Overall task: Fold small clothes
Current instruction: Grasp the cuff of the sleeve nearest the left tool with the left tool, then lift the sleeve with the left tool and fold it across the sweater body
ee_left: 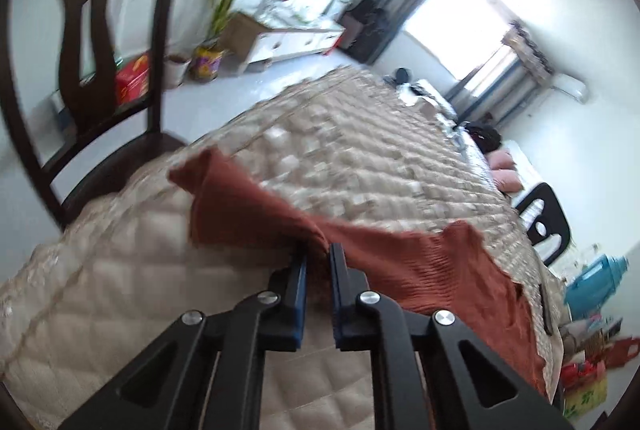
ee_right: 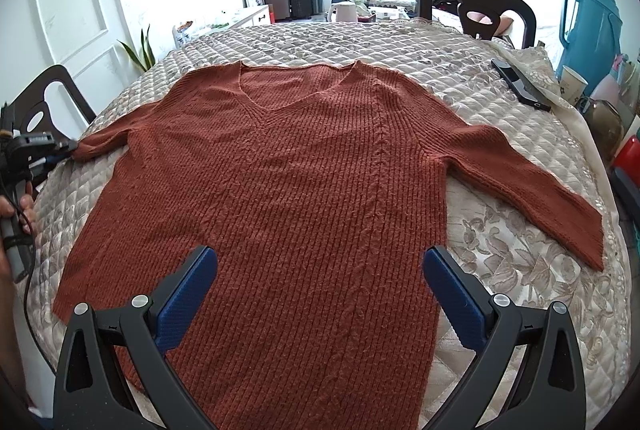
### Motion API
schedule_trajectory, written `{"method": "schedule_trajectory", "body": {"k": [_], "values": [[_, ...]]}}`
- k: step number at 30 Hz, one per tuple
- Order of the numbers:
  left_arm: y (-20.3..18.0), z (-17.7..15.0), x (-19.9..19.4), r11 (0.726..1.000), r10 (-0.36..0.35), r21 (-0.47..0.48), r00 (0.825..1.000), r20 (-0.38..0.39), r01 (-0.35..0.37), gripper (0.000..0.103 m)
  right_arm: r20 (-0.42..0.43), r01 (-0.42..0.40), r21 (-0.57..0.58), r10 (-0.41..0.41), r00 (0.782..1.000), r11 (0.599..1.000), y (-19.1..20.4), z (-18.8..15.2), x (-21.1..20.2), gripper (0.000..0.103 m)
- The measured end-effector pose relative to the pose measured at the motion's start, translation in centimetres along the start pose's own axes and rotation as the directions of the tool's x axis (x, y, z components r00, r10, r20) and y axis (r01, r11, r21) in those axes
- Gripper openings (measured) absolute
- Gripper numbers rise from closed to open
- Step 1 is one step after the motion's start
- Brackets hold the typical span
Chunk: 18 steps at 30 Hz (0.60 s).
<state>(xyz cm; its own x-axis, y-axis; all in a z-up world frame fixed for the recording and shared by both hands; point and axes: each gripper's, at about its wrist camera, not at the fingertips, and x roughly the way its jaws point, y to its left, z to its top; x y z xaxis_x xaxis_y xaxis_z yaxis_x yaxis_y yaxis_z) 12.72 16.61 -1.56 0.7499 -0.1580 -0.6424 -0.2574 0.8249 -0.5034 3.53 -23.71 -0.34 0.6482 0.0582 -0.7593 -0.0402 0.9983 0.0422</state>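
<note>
Two hand-held grippers: left pinching sweater sleeve cuff near quilt edge; right spread wide above hem.

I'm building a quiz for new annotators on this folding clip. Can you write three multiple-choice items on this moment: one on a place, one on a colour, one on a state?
1. Where does the sweater lie?
A. Over a chair back
B. Spread flat on the quilted cover
C. On the floor

2. What colour is the sweater?
A. Rust red
B. Navy
C. White

3. How do the two grippers stand?
A. Both open
B. Left open, right shut on the hem
C. Left shut on a sleeve, right open

Answers:
1 B: the right wrist view shows it laid out front up, both sleeves spread to the sides.
2 A: the ribbed knit is rust red in both views.
3 C: the left gripper pinches the sleeve end between its pads, while the right gripper has its jaws wide apart over the body, pressing nothing.
</note>
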Motion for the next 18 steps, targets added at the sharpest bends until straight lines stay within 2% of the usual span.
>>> {"method": "schedule_trajectory", "body": {"k": [3, 5, 7, 10, 12, 15, 17, 18], "values": [[-3.4, 0.7, -0.2, 0.995, -0.048, 0.092, 0.999, 0.016, 0.046, 0.012, 0.005, 0.0, 0.007, 0.0, 1.0, 1.0, -0.3, 0.0, -0.1, 0.103], [-6.6, 0.8, 0.2, 0.982, -0.098, 0.163, 0.995, 0.003, 0.096, 0.012, 0.011, 0.002, 0.02, -0.003, 1.0, 1.0, -0.7, -0.1, -0.3, 0.103], [-9.5, 0.3, 0.7, 0.964, -0.144, 0.221, 0.989, -0.024, 0.146, 0.012, 0.012, 0.008, 0.03, -0.008, 1.0, 1.0, -1.0, -0.2, -0.4, 0.103], [-14.5, -1.8, 2.1, 0.92, -0.217, 0.311, 0.971, -0.106, 0.239, 0.012, 0.012, 0.019, 0.05, -0.02, 1.0, 0.999, -1.7, -0.5, -0.6, 0.103], [-17.4, -4.0, 3.3, 0.884, -0.263, 0.343, 0.944, -0.199, 0.318, 0.012, 0.01, 0.026, 0.062, -0.027, 1.0, 0.998, -2.1, -0.6, -0.7, 0.103], [-21.1, -8.0, 5.6, 0.826, -0.303, 0.371, 0.889, -0.344, 0.425, 0.012, 0.007, 0.041, 0.094, -0.041, 0.999, 0.995, -3.1, -1.0, -0.9, 0.103], [-22.3, -10.4, 7.0, 0.789, -0.32, 0.356, 0.829, -0.458, 0.501, 0.012, 0.006, 0.041, 0.117, -0.042, 0.999, 0.992, -3.8, -1.0, -1.0, 0.103], [-22.5, -11.1, 7.4, 0.783, -0.314, 0.351, 0.814, -0.49, 0.513, 0.012, 0.007, 0.036, 0.133, -0.037, 0.999, 0.99, -4.2, -1.1, -1.0, 0.103]]}}
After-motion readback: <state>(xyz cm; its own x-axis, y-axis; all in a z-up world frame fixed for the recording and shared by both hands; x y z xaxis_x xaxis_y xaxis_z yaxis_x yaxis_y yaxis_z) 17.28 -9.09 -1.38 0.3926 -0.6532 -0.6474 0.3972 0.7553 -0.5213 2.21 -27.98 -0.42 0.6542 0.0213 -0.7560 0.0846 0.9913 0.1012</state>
